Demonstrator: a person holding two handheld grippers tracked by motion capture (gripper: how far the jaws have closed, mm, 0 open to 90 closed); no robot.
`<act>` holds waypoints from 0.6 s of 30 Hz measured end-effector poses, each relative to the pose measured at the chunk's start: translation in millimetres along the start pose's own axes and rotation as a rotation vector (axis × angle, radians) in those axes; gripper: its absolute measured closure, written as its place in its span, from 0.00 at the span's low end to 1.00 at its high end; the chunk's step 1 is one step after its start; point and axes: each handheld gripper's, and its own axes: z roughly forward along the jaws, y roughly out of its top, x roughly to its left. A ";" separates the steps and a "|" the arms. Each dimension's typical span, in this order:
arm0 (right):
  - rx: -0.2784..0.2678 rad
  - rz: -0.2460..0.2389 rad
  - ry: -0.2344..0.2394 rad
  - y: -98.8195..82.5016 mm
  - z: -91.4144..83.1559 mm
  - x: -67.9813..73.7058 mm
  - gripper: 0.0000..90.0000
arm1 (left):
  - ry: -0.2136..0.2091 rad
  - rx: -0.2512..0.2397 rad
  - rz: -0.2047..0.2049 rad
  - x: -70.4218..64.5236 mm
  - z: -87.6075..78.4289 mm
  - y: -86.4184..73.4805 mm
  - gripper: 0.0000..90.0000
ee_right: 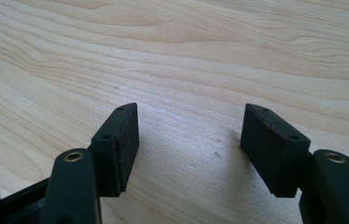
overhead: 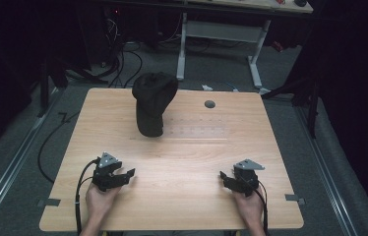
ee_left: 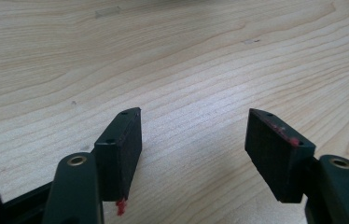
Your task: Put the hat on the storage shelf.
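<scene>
A black, cap-shaped object [overhead: 152,103] stands upright on the far left part of the light wooden table [overhead: 187,196]. My left gripper [overhead: 129,174] rests low over the near left of the table, held by a hand, well short of the black object. In the left gripper view its jaws [ee_left: 193,121] stand apart with bare wood between the pads [ee_left: 121,149]. My right gripper [overhead: 223,177] sits over the near right of the table. The right gripper view has its jaws [ee_right: 191,116] wide apart too, nothing between them.
A round dark grommet hole [overhead: 210,104] lies in the table near its far edge. Beyond the table stands a white-legged desk frame [overhead: 221,34], with cables [overhead: 123,64] on the grey floor. Metal floor rails [overhead: 10,162] run along both sides.
</scene>
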 end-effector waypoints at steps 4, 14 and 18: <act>0.000 0.000 0.000 0.0 0.0 0.0 0.41 | 0.011 0.003 0.003 -0.2 1.5 -0.8 0.40; 0.000 0.000 0.000 0.0 0.0 0.0 0.41 | 0.056 0.011 0.043 -4.9 5.0 -3.3 0.39; 0.000 0.000 0.000 0.0 0.0 0.0 0.41 | 0.085 0.026 0.087 -10.5 7.0 -3.1 0.37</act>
